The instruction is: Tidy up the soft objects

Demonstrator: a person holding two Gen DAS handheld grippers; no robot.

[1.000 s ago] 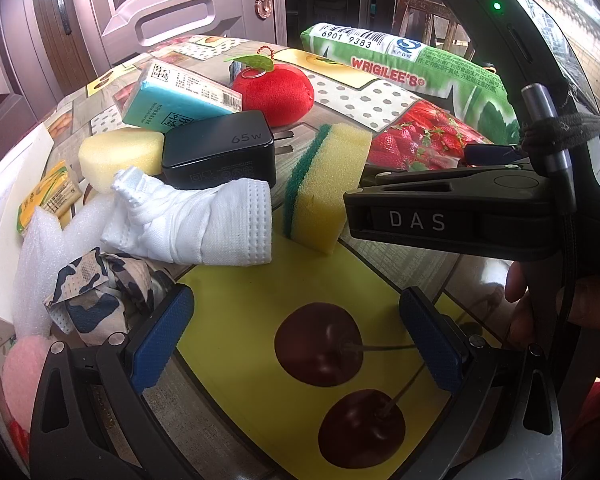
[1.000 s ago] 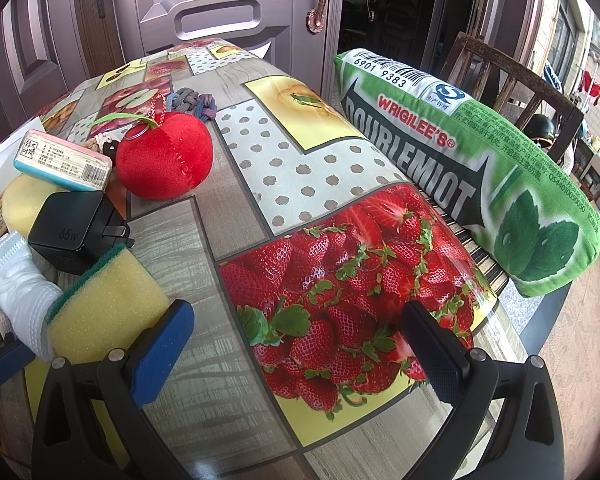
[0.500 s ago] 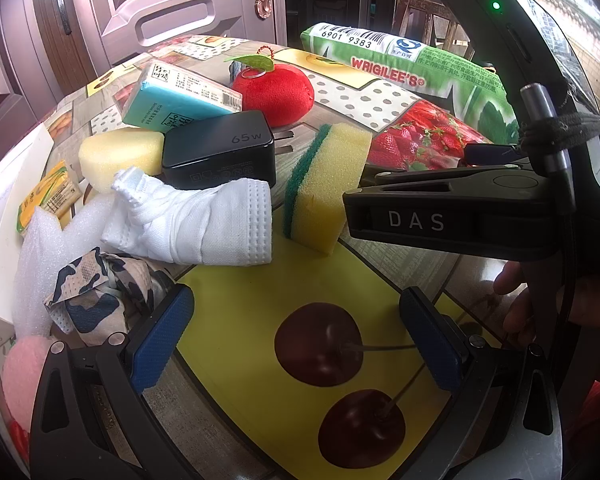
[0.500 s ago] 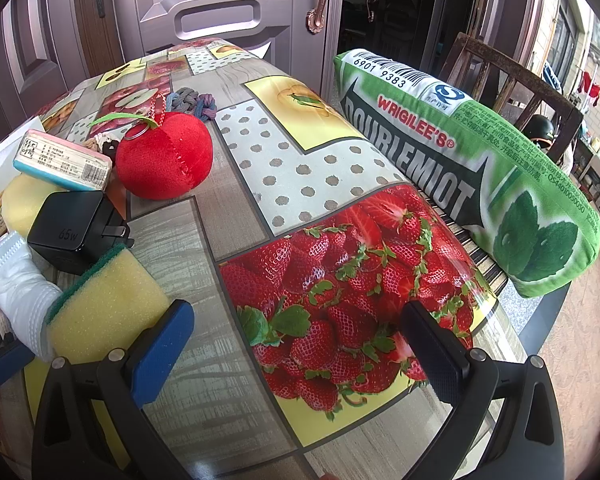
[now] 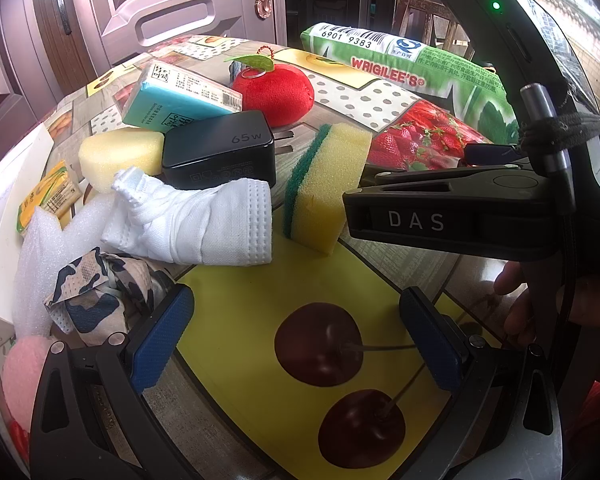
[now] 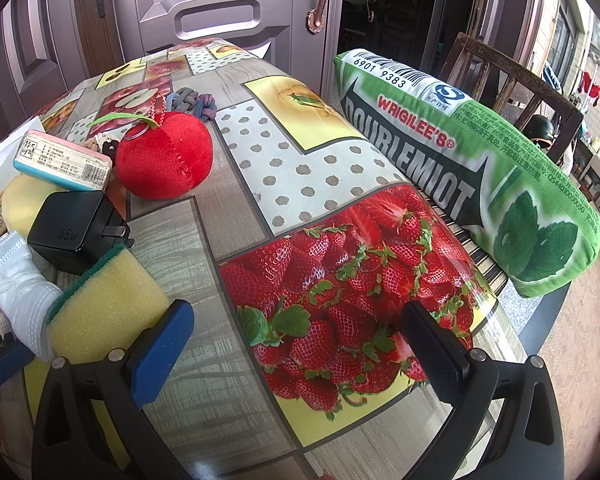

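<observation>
Left gripper (image 5: 296, 338): fingers spread, empty, just before the sponge (image 5: 324, 188).
Right gripper (image 6: 298, 344): fingers apart, empty, right of sponge.
Sponge: on worktop (image 6: 228, 216), touching white cloth (image 5: 192, 226).
Plush apple (image 6: 164, 160): behind sponge.

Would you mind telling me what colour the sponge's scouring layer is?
Green, on a yellow sponge; the left wrist view shows it best.

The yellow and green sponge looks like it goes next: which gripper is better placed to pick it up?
Probably the right gripper. The sponge lies right beside its left finger, and its jaws are open and empty. The left gripper, also open, sits farther back over the cherry print, nearer the white cloth.
</observation>
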